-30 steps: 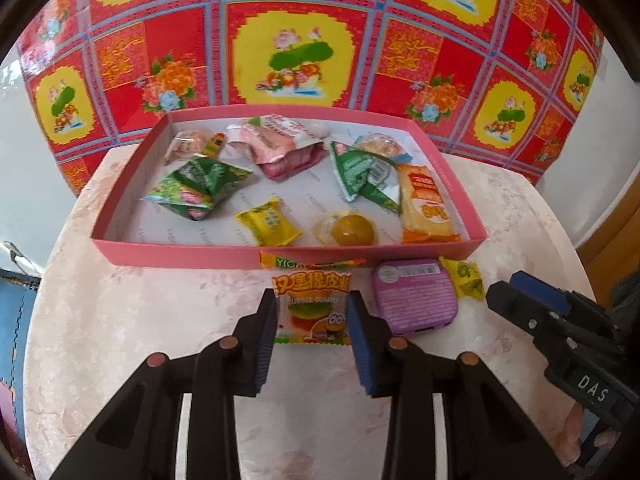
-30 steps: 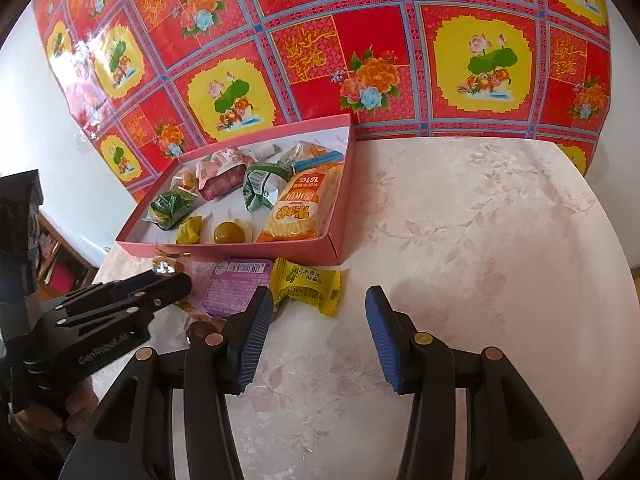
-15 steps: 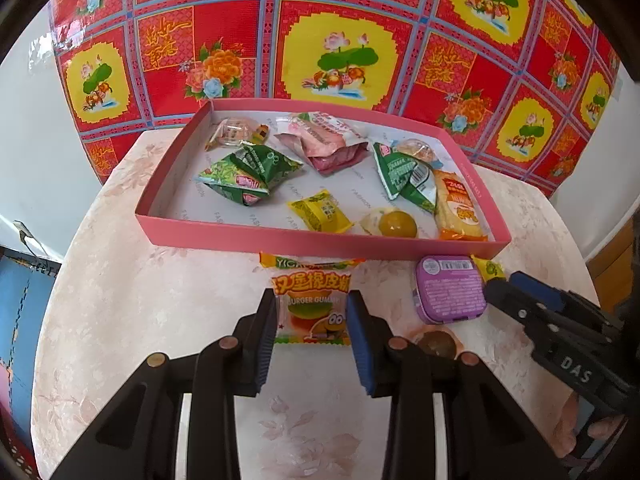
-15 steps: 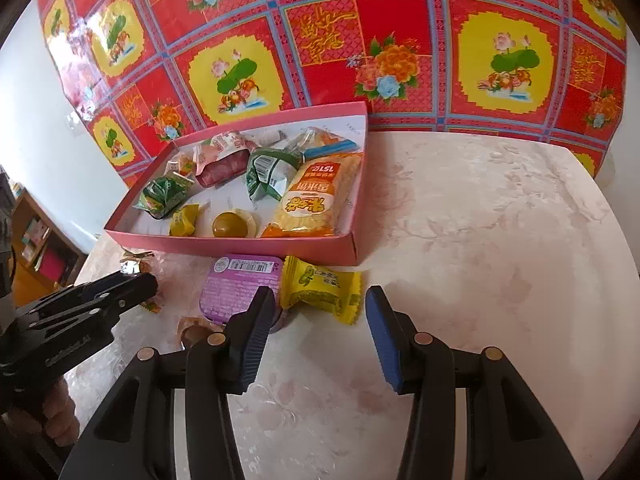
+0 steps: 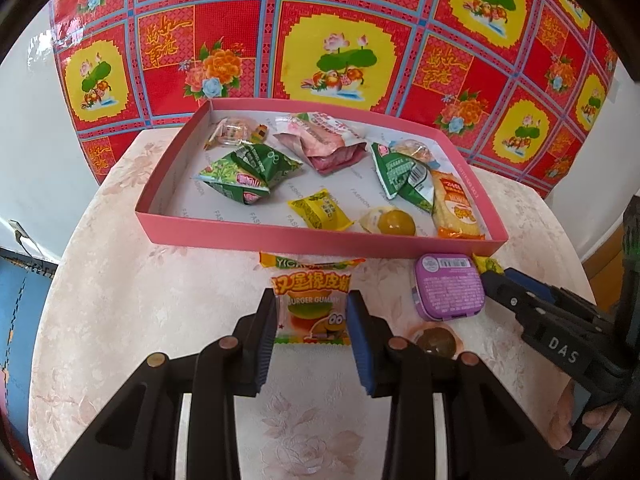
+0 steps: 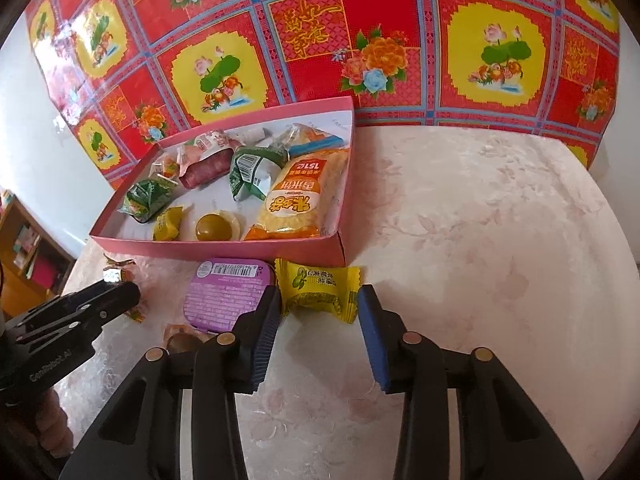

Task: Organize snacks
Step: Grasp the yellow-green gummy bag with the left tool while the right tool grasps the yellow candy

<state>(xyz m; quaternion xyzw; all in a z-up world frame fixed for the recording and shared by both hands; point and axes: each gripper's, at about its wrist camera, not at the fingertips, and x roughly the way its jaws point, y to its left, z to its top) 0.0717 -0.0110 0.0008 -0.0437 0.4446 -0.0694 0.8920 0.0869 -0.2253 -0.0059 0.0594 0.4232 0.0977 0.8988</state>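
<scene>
Here my left gripper (image 5: pixel 312 316) is clamped on the burger gummy packet (image 5: pixel 311 306) just before the pink box (image 5: pixel 320 238); my right gripper (image 6: pixel 319 312) is closing around the yellow snack (image 6: pixel 318 290), pads not yet pressing.

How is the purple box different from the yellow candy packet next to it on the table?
The purple box is a hard, flat case with rounded corners; the yellow candy packet is a soft wrapper with crimped ends. The purple box is bigger, the yellow candy packet smaller. Both lie on the table, outside the pink tray.
</scene>
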